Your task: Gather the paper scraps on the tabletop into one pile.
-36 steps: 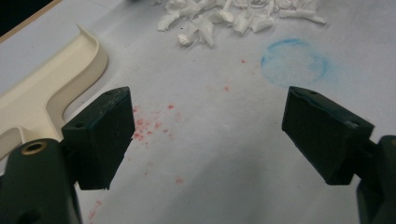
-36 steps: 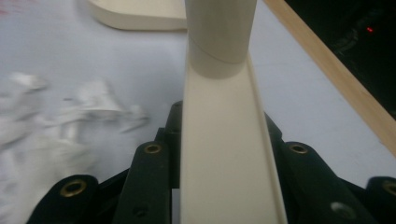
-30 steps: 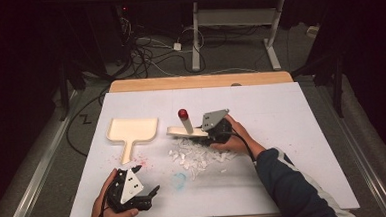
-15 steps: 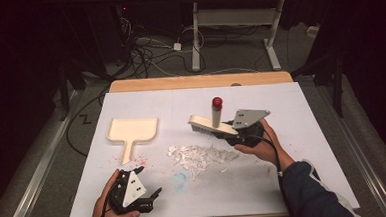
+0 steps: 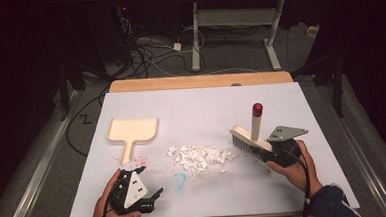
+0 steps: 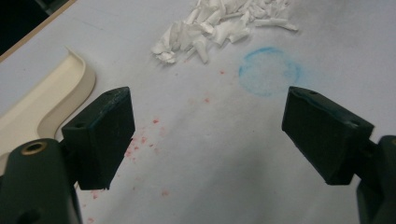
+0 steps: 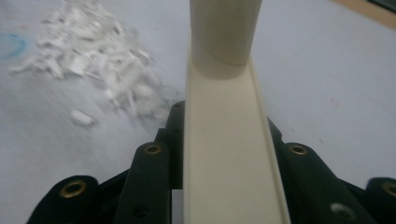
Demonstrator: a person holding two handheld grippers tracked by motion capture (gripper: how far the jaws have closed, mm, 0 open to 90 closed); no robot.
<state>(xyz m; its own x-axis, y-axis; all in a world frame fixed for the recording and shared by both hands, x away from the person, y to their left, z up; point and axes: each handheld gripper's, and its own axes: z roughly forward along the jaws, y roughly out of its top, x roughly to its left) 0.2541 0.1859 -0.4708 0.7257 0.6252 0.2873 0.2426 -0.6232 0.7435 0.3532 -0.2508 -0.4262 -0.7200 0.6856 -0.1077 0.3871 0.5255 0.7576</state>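
Note:
A cream brush [image 5: 251, 137] with an upright red-tipped handle stands right of a pile of white paper scraps [image 5: 197, 157] in the high view. My right gripper [image 5: 265, 153] is shut on the near end of the brush's back. In the right gripper view the jaws clamp the cream brush [image 7: 224, 93] from both sides, with the scraps [image 7: 100, 51] off to the upper left. A cream dustpan [image 5: 132, 130] lies left of the pile. My left gripper [image 5: 144, 187] rests open near the front left edge. Its jaws [image 6: 205, 135] stand wide apart over bare table, with the dustpan [image 6: 39, 109] at the left.
A faint blue circle [image 5: 178, 179] and red specks [image 6: 140, 140] mark the white table cover [image 5: 201, 108]. The wooden table edge [image 5: 199, 81] runs along the far side. Cables [image 5: 148, 56] and a desk frame [image 5: 232, 31] are on the floor beyond.
The right gripper has carried the brush from over the scraps to the right of the pile. The scraps now lie spread further right. The left gripper has stayed put.

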